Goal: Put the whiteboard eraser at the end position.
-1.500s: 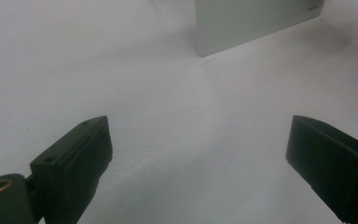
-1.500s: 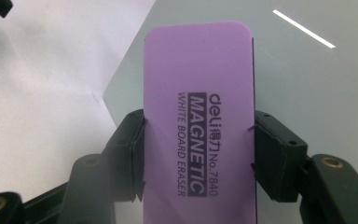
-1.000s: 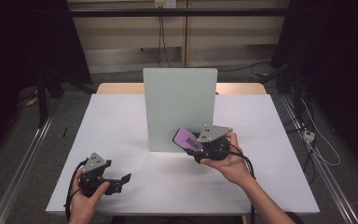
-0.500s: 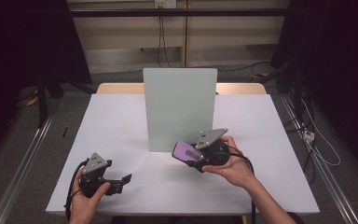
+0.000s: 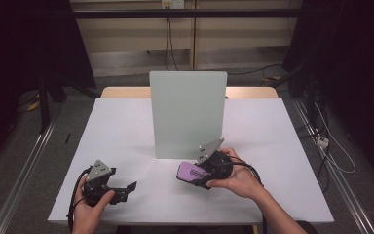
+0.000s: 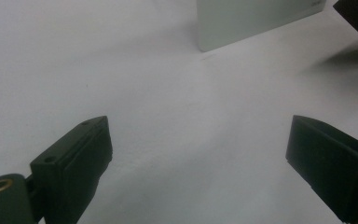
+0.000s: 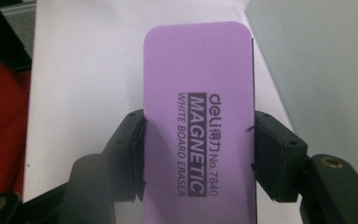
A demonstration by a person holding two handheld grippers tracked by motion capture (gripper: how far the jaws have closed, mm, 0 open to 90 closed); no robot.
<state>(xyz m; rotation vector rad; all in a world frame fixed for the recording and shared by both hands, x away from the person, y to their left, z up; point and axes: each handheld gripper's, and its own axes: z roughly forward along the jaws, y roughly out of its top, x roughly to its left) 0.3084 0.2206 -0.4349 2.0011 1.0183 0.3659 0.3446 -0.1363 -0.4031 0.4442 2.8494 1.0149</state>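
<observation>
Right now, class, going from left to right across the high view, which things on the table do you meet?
left gripper → purple eraser → right gripper, with the upright board standing behind them.

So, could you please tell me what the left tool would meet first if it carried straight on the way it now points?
Probably nothing soon: the left tool, open and empty, points across bare white table. Farther along stand the upright pale board and the purple eraser in the right tool; depth is unclear.
</observation>
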